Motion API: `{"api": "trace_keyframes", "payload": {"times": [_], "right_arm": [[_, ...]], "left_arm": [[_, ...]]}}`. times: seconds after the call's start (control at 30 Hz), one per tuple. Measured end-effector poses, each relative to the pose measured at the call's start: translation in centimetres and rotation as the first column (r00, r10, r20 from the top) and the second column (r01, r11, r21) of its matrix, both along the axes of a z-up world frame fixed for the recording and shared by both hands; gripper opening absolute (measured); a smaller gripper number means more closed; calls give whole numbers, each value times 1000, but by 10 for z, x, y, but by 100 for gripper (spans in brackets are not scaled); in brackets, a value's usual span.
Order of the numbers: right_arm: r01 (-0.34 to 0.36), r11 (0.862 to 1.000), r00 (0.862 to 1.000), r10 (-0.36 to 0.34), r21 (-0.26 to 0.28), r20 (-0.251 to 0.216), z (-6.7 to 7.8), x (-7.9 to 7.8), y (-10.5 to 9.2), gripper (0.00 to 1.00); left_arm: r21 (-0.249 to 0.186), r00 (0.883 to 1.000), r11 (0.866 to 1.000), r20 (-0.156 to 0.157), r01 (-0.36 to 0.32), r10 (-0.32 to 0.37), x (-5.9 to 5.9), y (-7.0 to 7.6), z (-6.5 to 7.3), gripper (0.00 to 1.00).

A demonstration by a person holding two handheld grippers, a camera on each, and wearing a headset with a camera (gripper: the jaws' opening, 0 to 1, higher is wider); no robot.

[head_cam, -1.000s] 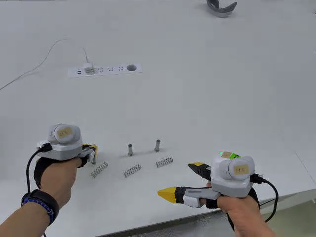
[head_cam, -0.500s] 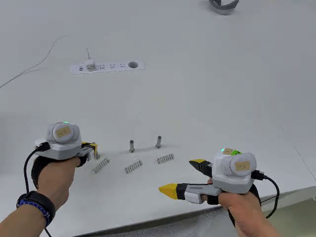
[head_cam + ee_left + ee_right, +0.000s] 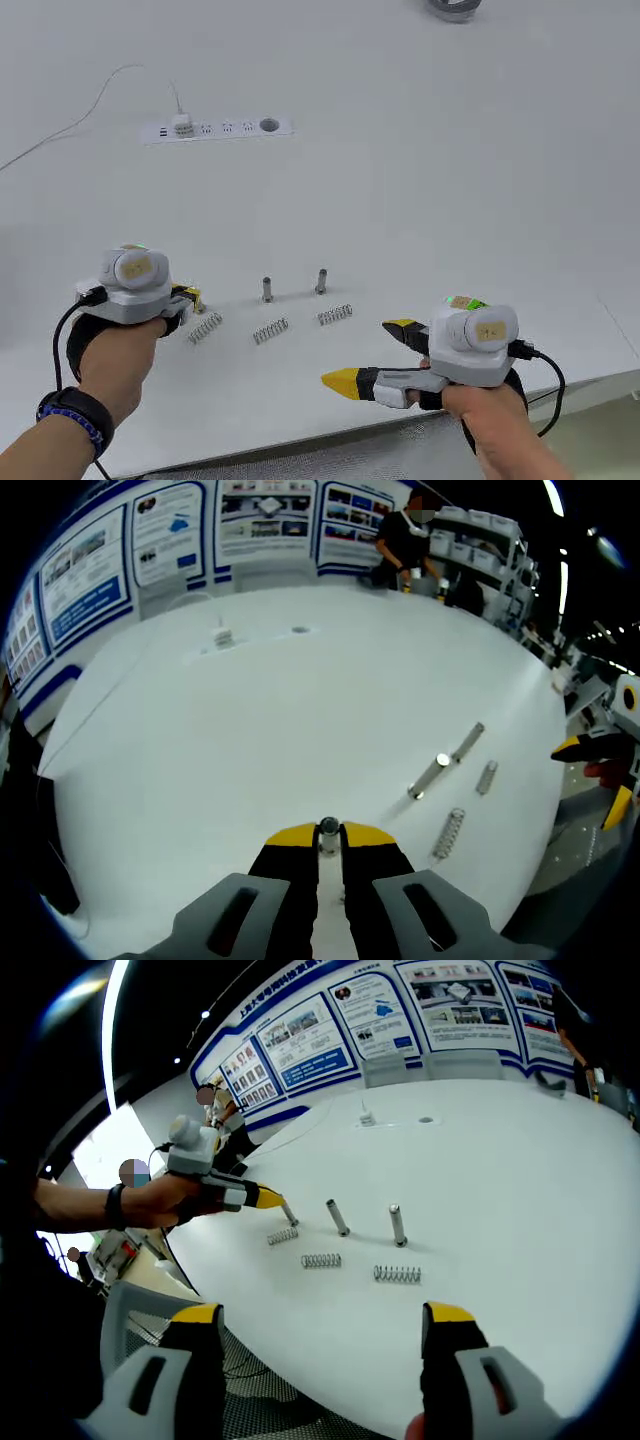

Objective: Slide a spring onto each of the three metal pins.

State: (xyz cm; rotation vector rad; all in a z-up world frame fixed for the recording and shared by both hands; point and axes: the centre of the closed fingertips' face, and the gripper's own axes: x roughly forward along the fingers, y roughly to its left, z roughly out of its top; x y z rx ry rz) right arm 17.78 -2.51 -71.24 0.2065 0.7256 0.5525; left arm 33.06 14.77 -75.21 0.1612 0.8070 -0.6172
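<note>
— Where the left gripper [image 3: 328, 838] is shut, what is gripped?
— The leftmost pin [image 3: 328, 826] is clamped between its yellow tips. The pin's round top is seen end-on in the left gripper view.
— And the right gripper [image 3: 370, 355]?
— It is held wide open, with nothing in it, at the near edge of the bench [image 3: 450, 200], well apart from the parts.
— What is added by the right gripper view?
— The clamped pin's shaft is shown down to the bench. In the head view it is mostly hidden.
— The rest?
— Two grey pins [image 3: 267, 289] are stood upright side by side. Three coiled springs [image 3: 270, 330] are laid loose in a row just before them.
</note>
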Motion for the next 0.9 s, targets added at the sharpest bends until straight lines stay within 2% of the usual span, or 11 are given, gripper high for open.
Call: {"api": "trace_keyframes", "payload": {"times": [0.43, 0.9], "right_arm": [[4, 1000, 1000, -4, 4, -8, -1, -1, 0, 82], [3, 1000, 1000, -3, 8, -13, -4, -2, 0, 82]], "left_arm": [[0, 1000, 1000, 13, 23, -23, -2, -12, 1, 7], [38, 997, 997, 32, 68, -69, -3, -15, 0, 8]]}}
